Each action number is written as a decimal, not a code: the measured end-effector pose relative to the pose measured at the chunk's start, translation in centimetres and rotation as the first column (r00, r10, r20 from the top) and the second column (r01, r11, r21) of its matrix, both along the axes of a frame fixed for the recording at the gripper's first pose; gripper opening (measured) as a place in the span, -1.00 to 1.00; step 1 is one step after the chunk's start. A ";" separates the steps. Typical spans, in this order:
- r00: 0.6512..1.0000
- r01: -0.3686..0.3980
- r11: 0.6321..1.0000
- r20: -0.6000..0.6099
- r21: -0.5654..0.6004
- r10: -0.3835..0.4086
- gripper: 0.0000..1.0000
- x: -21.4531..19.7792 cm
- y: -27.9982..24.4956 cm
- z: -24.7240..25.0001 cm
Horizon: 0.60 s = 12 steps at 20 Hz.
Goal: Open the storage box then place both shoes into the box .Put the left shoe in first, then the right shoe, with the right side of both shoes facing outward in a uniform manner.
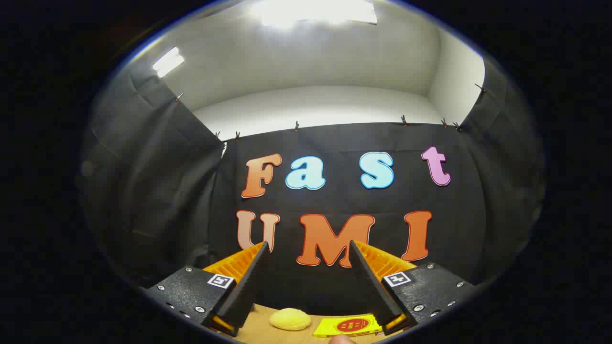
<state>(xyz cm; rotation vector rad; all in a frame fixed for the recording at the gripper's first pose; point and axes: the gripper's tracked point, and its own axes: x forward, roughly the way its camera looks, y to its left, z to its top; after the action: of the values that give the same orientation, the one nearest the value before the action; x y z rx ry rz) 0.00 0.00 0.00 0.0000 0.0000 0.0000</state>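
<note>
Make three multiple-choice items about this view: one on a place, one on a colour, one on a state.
1. Where is the rounded yellow object?
A. on the wooden surface, between the fingers
B. hanging on the wall
C. on top of a finger

2. What colour is the flat card beside it?
A. blue
B. yellow with a red mark
C. green

3. How is the hand-held gripper?
A. shut on the card
B. shut, empty
C. open, holding nothing

Key: 1 A, it lies low between both fingers; 2 B, seen plainly; 3 C, a wide gap separates the fingers.
</note>
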 end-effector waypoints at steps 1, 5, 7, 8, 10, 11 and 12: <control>1.000 -0.003 1.000 0.003 0.008 0.003 0.95 0.0 0.0 0.1; 1.000 0.012 1.000 -0.015 0.024 -0.012 0.96 0.0 -0.5 -0.3; 1.000 0.018 0.999 -0.018 0.031 -0.017 0.96 0.1 -0.7 -0.3; 1.000 0.020 0.999 -0.017 0.032 -0.019 0.95 0.0 -0.8 -0.2; 1.000 0.019 0.999 -0.010 0.034 -0.019 0.95 -0.5 -1.0 0.2; 1.000 0.006 1.000 -0.005 0.031 -0.006 0.95 -0.7 -0.8 0.3; 1.000 0.001 1.000 -0.004 0.018 -0.001 0.95 -0.7 -0.7 0.3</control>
<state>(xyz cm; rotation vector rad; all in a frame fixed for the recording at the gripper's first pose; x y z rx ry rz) -0.70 -0.66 0.25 0.0179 0.0038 -0.0014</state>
